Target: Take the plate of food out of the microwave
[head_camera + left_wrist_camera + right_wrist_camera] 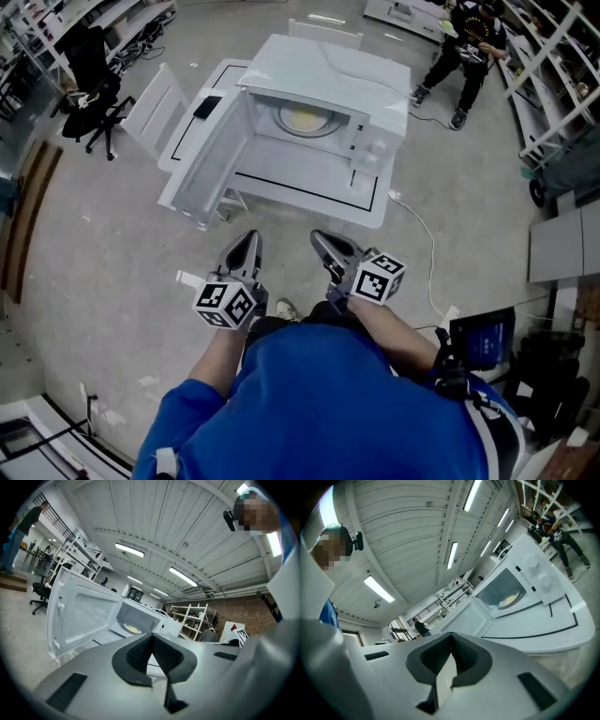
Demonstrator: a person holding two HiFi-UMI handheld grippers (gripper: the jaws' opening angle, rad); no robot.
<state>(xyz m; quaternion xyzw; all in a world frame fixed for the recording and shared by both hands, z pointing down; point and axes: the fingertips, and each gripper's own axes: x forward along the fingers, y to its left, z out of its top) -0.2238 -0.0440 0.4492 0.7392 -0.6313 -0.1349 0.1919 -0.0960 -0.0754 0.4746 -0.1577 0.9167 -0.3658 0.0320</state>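
A white microwave stands on a white table with its door swung open to the left. Inside lies a plate of yellow food, also seen as the plate in the left gripper view and the plate in the right gripper view. My left gripper and right gripper are held close to my body, well short of the table. Both are shut with nothing between the jaws. In their own views the left gripper and right gripper show tips touching.
A black office chair stands at the far left. A person in dark clothes is at the back right beside white shelving. A cable runs over the concrete floor. A dark screen sits at my right.
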